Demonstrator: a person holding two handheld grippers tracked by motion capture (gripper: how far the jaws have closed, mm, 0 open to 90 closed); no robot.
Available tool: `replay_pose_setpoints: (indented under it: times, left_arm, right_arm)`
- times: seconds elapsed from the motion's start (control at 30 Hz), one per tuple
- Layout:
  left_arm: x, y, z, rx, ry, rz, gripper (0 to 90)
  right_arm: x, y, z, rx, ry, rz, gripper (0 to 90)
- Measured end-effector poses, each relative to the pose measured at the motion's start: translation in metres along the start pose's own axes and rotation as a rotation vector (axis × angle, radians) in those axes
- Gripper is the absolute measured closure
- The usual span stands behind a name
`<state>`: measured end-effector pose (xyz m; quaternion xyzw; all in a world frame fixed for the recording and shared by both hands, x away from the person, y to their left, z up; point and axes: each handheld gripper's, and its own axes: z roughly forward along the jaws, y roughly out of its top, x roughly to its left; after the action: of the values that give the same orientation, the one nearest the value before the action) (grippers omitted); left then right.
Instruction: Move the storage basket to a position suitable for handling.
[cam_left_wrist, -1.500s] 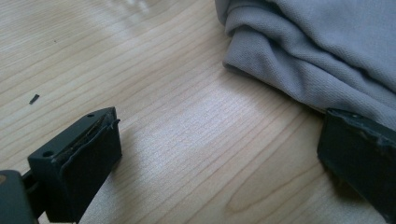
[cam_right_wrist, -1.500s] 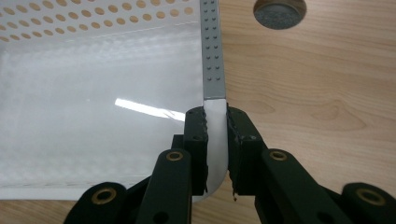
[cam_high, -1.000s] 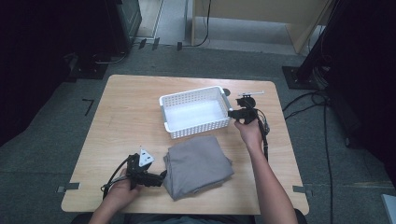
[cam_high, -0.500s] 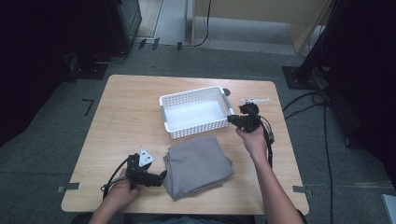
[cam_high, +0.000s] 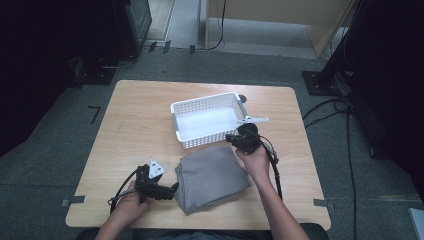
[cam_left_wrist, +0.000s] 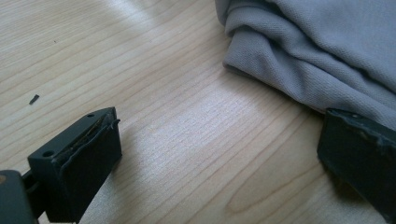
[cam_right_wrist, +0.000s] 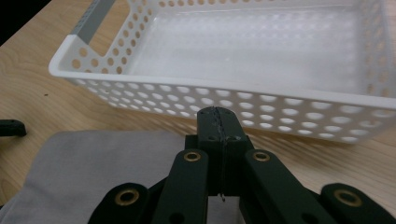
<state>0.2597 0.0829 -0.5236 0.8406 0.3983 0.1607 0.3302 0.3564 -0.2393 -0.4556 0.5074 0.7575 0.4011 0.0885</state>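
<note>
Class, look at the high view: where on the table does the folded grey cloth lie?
The folded grey cloth lies near the table's front edge, just in front of the white basket, between the left gripper and the right gripper.

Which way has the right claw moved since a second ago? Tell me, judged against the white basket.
Yes. The right claw has pulled back toward the person, from beside the white basket's right end to its near right corner, over the grey cloth's far edge.
</note>
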Motion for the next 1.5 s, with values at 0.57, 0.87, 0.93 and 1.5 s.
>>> replay_pose_setpoints:
  times: [0.57, 0.87, 0.93, 1.5]
  left_arm:
    - [0.0, 0.0, 0.0, 0.0, 0.0, 0.0, 0.0]
    - [0.0, 0.0, 0.0, 0.0, 0.0, 0.001, 0.0]
    - [0.0, 0.0, 0.0, 0.0, 0.001, 0.001, 0.0]
    - [0.0, 0.0, 0.0, 0.001, 0.001, 0.002, 0.0]
  right_arm:
    - [0.055, 0.003, 0.053, 0.033, 0.118, -0.158, 88.8]
    - [0.069, 0.016, 0.078, 0.057, 0.119, -0.206, 88.4]
    - [0.07, 0.017, 0.081, 0.058, 0.118, -0.208, 88.3]
    - [0.073, 0.035, 0.112, 0.073, 0.1, -0.177, 84.8]
